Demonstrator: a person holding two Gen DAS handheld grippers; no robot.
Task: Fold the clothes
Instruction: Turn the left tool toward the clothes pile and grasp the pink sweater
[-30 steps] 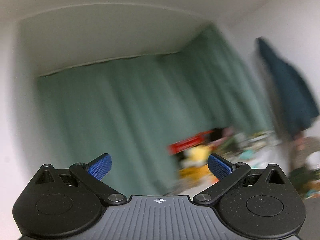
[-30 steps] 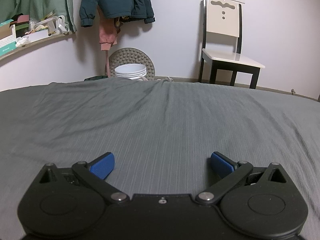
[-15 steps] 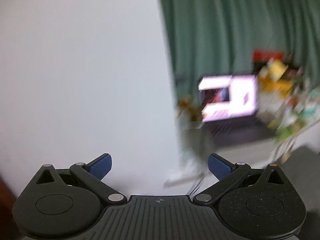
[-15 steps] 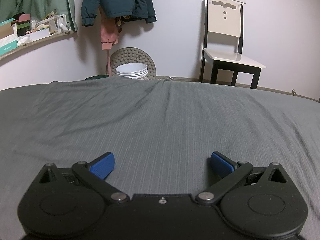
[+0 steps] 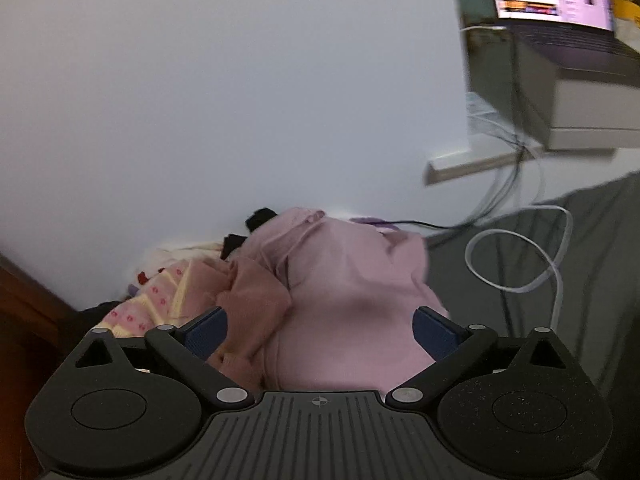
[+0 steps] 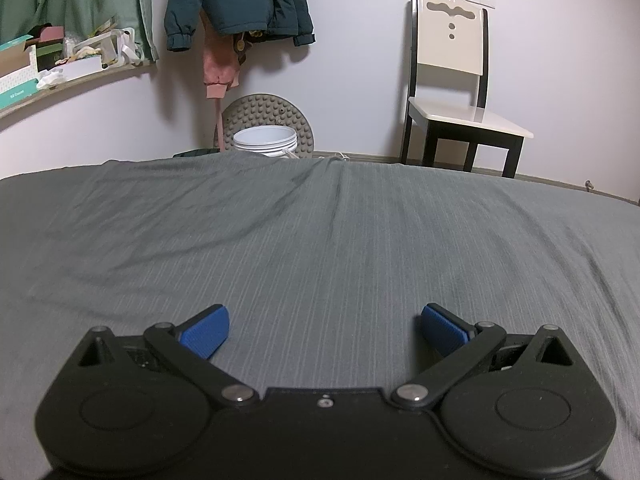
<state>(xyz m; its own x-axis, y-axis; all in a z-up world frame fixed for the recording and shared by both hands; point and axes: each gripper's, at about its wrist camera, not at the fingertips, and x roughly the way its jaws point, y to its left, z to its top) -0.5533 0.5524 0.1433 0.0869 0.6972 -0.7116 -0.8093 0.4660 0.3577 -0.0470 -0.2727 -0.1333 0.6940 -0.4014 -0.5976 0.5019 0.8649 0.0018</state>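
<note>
A heap of clothes lies against the white wall in the left wrist view: a pale pink garment (image 5: 352, 292) in front, a dusty-rose knit (image 5: 248, 304) to its left, and a cream piece with pink dots (image 5: 148, 308) further left. My left gripper (image 5: 320, 330) hovers open just in front of the pink garment, nothing between its fingers. My right gripper (image 6: 324, 330) stands open low over the bare grey bedsheet (image 6: 320, 232), holding nothing.
A white cable (image 5: 516, 260) loops on the sheet right of the heap. A laptop (image 5: 560, 4) sits on a ledge at upper right. Past the bed's far edge stand a chair (image 6: 452, 80), a white bucket (image 6: 266, 142) and a hanging teal jacket (image 6: 240, 0).
The left gripper has swung from the green curtain, across the wall, down to the heap of clothes. The right gripper has stayed almost still over the sheet.
</note>
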